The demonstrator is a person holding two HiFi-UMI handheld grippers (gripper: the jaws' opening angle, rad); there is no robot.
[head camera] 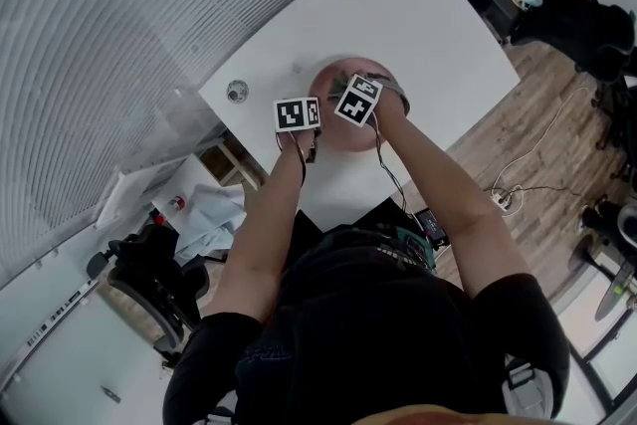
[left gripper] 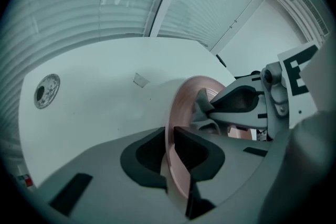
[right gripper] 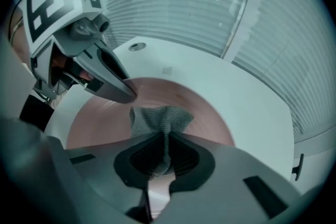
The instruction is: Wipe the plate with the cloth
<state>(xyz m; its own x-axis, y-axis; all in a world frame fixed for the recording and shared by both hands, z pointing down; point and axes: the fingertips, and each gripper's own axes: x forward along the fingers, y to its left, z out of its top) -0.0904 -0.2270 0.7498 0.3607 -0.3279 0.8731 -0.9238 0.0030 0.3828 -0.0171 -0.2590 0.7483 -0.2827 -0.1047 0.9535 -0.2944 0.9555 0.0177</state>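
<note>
A pink plate [head camera: 343, 129] lies on the white table [head camera: 418, 25], half hidden under both grippers in the head view. My left gripper [left gripper: 169, 157] is shut on the plate's rim [left gripper: 170, 128], which runs edge-on between the jaws. My right gripper [right gripper: 163, 157] is shut on a grey mesh cloth [right gripper: 157, 119], and the bunched cloth rests on the plate's face [right gripper: 194, 107]. In the right gripper view the left gripper [right gripper: 123, 93] reaches in from the upper left onto the plate's far rim. The right gripper [left gripper: 207, 108] with the cloth [left gripper: 205, 113] also shows over the plate in the left gripper view.
A round metal grommet [head camera: 236, 92] sits in the table near its left corner. A small scrap of tape [left gripper: 140, 80] lies on the table beyond the plate. Window blinds [head camera: 119, 25] run along the far side. Office chairs [head camera: 149, 284] and cables [head camera: 518, 189] stand on the floor around.
</note>
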